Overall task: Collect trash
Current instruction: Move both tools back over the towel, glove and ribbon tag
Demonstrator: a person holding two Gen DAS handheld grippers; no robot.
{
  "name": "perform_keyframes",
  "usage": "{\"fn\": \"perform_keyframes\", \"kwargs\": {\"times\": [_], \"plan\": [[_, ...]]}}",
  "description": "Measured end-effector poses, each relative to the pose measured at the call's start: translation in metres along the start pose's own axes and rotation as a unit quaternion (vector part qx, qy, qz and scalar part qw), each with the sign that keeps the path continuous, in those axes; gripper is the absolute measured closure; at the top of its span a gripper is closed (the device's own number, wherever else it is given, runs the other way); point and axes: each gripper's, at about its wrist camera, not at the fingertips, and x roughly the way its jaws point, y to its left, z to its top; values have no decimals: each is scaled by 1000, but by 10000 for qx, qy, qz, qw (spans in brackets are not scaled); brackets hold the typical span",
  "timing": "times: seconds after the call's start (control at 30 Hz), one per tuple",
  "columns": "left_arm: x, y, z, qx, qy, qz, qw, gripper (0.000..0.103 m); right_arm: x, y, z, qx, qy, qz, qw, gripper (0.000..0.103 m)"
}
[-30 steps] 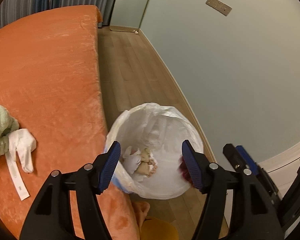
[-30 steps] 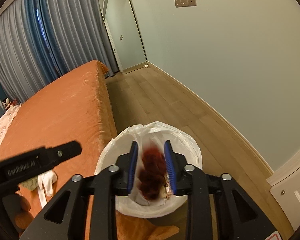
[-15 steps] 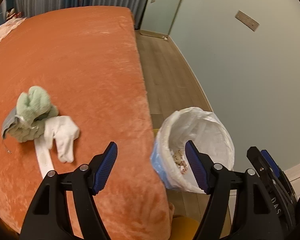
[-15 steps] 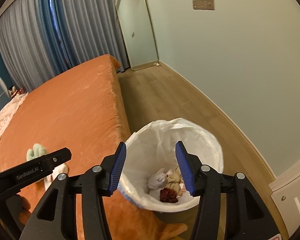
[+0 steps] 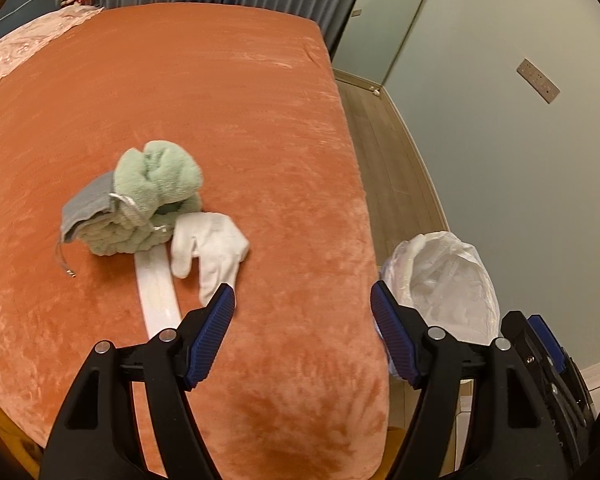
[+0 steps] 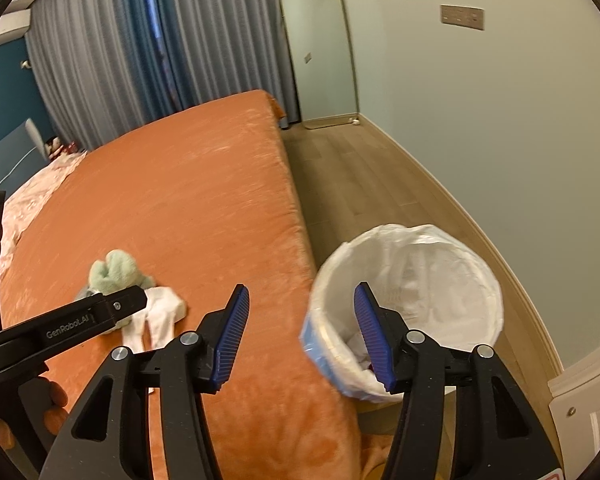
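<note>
On the orange bed [image 5: 228, 92] lies a heap of trash: a green fuzzy cloth [image 5: 156, 184] with a grey pouch [image 5: 86, 208], a white glove [image 5: 208, 248] and a white strip [image 5: 158, 292]. My left gripper [image 5: 302, 332] hangs open and empty above the bed's near edge, just right of the glove. A bin lined with a white bag [image 6: 416, 276] stands on the floor beside the bed, its rim [image 5: 444, 276] to the right in the left wrist view. My right gripper [image 6: 300, 328] is open and empty over the gap between bed and bin. The heap [image 6: 116, 272] sits left of it.
A wooden floor [image 6: 360, 184] runs between the bed [image 6: 180, 184] and the pale wall. A leaning mirror [image 6: 320, 48] and grey curtains [image 6: 108, 64] stand at the far end. A pink blanket [image 5: 28, 44] covers the bed's far left. The left gripper's body [image 6: 60, 324] crosses the right wrist view.
The right gripper opened and dropped a dark red clump into the bin. Both grippers then swung left, away from the bin toward the bed; the heap now lies nearer the left gripper.
</note>
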Motion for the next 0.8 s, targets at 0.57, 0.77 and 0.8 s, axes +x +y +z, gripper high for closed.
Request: {"fn": "perform_keyframes", "kwargs": {"times": [0.57, 0.77, 0.8], "plan": [[10, 83, -20, -684, 187, 634, 9955, 29, 13, 50, -18, -281, 261, 245, 9990, 49], [31, 112, -36, -882, 468, 888, 9910, 26, 23, 62, -28, -323, 409, 311, 9982, 49], [34, 115, -38, -907, 514, 899, 9905, 26, 26, 65, -30, -333, 437, 320, 9980, 49]]}}
